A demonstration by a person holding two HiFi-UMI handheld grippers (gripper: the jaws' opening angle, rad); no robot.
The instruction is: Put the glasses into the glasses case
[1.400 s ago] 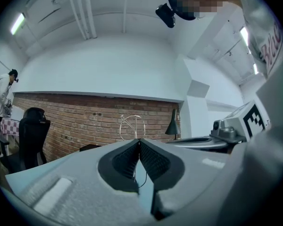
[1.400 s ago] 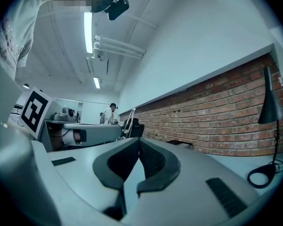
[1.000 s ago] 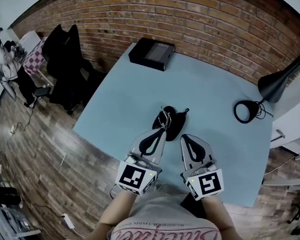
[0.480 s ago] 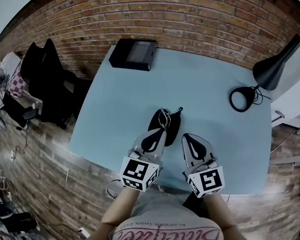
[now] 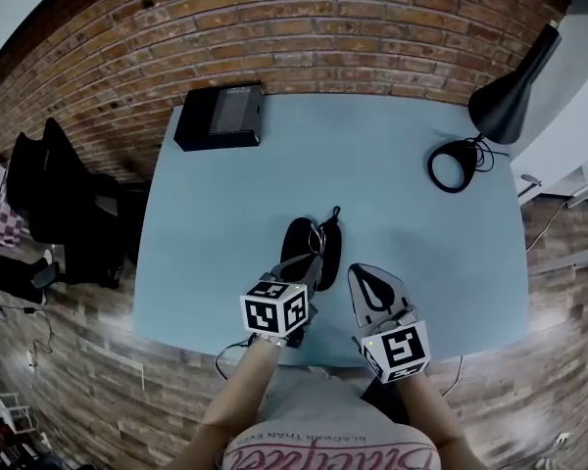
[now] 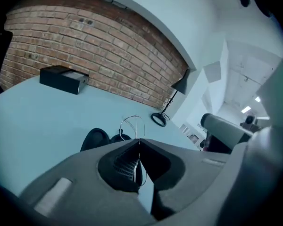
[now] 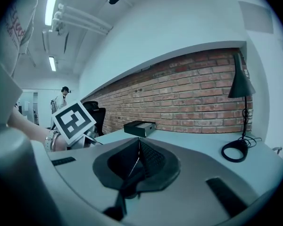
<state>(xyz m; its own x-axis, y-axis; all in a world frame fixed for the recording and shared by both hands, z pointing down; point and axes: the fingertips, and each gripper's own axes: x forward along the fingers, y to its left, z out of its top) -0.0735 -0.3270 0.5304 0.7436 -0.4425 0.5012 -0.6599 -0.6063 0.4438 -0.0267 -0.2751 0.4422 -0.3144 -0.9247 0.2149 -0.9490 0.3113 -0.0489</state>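
step: case the glasses | my left gripper [image 5: 312,260] clamps the wire glasses [image 6: 132,125] right at the black glasses case [image 5: 296,246] on the table [image 5: 402,223] | my right gripper [image 5: 357,272] is closed and empty beside it | advice: steady the case mouth, feed the frame in slowly

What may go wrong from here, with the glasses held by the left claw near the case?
The left claw pinches only a thin wire of the glasses; they may slip or bend. Nothing holds the case: the right claw is shut and apart from it, so it may slide when the glasses push in.
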